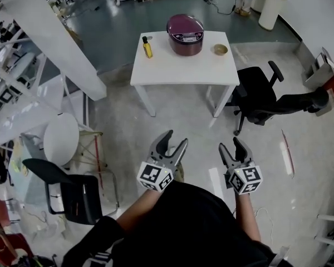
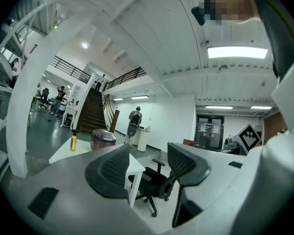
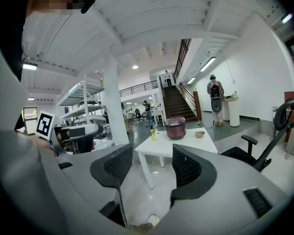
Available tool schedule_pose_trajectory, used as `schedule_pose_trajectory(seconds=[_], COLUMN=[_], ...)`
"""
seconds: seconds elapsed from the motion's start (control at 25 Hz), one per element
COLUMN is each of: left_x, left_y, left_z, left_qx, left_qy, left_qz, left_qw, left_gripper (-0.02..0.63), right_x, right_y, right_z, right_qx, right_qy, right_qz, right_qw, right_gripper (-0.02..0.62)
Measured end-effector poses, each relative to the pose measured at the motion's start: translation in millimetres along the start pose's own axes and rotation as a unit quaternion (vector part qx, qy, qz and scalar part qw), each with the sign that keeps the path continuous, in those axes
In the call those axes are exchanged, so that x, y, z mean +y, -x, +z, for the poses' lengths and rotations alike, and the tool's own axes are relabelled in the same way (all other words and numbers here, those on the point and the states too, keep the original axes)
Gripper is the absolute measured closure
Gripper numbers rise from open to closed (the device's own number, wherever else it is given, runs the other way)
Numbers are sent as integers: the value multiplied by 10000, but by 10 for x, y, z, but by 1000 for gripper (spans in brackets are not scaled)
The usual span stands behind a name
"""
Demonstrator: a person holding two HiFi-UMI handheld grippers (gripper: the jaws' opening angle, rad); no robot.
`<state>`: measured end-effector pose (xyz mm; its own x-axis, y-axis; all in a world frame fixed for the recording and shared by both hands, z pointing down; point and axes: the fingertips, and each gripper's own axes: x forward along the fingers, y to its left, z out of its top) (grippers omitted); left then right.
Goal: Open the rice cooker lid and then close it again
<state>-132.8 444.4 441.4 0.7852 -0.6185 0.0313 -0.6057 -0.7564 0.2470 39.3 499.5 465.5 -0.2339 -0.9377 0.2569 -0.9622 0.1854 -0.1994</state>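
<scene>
A maroon rice cooker [image 1: 185, 35] with its lid down stands at the back middle of a white table [image 1: 156, 71]. It shows small in the left gripper view [image 2: 103, 139] and in the right gripper view [image 3: 175, 128]. My left gripper [image 1: 171, 142] and right gripper [image 1: 234, 148] are held close to the person's body, well short of the table. Both are open with nothing between the jaws. In their own views the left gripper [image 2: 146, 166] and right gripper [image 3: 152, 166] point toward the table from a distance.
A yellow bottle [image 1: 147, 47] stands left of the cooker and a small bowl [image 1: 220, 50] right of it. A black office chair [image 1: 259, 96] is at the table's right side. A round white table [image 1: 61, 138] and a dark chair [image 1: 72, 191] are at left. A person with a backpack [image 3: 215, 89] stands by the stairs.
</scene>
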Motion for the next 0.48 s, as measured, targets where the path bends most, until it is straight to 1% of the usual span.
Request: schedule_pose_trajectory(seconds=[0.08,0.2,0.28,0.48], left_x=[239,569,804,1256], left_y=[-256,-560,-765,-1188], left_z=[114,280,370,565], left_qx=[-45,-37,-55,-123], left_qy=[33,21,-5,-32], left_qz=[-42,-136,-198,-288], left_qw=[10000,9999,9998,9995], left_gripper=[383,383,383,383], right_x=[-91,-255,-345,-530], right_y=[-318,-683,-930,-1502], right_z=[156,445,616,821], right_qx=[13,1,-79,62], right_qy=[-23,55,17,102], right_qz=[3,-166,-229,-393], right_qw=[10000,9998,9997,9992], right_gripper=[373,373,373,373])
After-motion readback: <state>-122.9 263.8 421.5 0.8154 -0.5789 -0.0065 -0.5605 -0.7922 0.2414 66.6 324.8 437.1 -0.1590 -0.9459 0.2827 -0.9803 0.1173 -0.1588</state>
